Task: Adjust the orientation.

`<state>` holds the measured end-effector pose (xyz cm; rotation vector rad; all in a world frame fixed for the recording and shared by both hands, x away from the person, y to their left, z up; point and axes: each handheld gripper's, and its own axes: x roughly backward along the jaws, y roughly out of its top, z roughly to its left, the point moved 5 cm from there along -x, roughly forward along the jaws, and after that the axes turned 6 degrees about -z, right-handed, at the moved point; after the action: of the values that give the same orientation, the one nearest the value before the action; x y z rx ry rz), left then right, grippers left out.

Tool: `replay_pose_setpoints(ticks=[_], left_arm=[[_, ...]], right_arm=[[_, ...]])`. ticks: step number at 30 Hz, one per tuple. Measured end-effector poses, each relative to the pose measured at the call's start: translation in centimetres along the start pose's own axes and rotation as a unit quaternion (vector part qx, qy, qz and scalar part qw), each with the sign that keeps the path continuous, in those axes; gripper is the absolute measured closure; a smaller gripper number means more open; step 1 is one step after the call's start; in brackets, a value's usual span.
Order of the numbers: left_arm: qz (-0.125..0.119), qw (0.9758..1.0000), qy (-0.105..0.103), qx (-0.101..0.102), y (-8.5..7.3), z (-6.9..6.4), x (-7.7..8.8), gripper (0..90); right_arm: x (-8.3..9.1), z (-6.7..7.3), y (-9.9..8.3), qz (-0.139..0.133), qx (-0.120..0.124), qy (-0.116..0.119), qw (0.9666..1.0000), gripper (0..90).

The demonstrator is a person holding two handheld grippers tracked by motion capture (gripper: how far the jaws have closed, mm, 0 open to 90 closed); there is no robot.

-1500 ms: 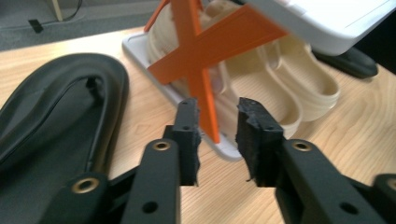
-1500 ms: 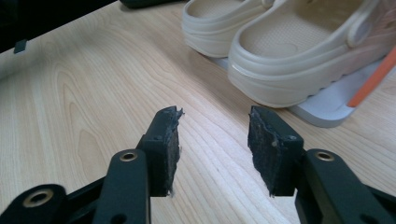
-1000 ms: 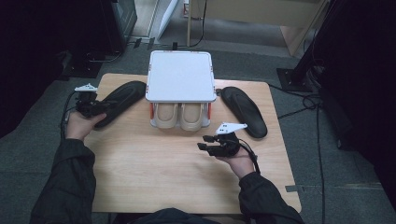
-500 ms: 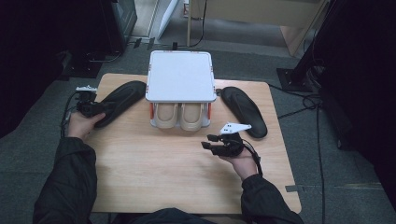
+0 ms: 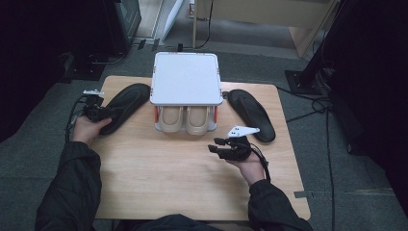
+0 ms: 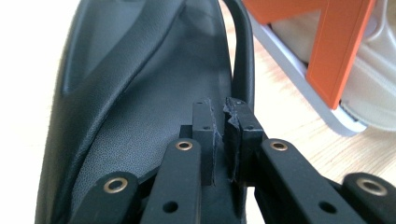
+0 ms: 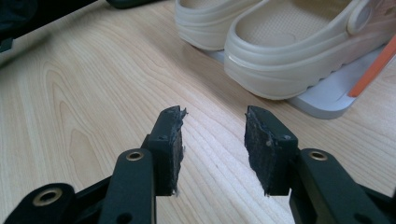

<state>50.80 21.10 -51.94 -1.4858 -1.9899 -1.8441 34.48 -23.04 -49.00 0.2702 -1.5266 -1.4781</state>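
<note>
insole pinched at bench's left

left claw [image 6: 219,135] is clamped on the left insole's [image 5: 126,103] edge, by the shoe rack [image 5: 185,77]. right claw [image 7: 212,140] hangs wide apart, holding nothing, over bare bench [image 5: 183,178] near the clogs [image 7: 289,42].

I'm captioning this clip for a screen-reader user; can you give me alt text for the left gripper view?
The left tongs are shut on the thin edge of a black shoe insole lying on a wooden table. To the right stand an orange post of a white shoe rack and part of a cream clog.
</note>
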Motion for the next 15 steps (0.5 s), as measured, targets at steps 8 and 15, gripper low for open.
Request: replay_pose_setpoints(ticks=[8,15], left_arm=[[0.006,0.9999,-0.011,0.0,-0.5,-1.2,-0.4,83.1],[0.011,0.9997,-0.017,0.01,-0.7,-2.5,-0.7,82.1]], right_arm=[[-0.3,0.2,0.2,0.001,0.004,0.005,1.0,56.5],[-0.8,0.3,0.3,0.003,0.001,0.011,0.9999,55.9]])
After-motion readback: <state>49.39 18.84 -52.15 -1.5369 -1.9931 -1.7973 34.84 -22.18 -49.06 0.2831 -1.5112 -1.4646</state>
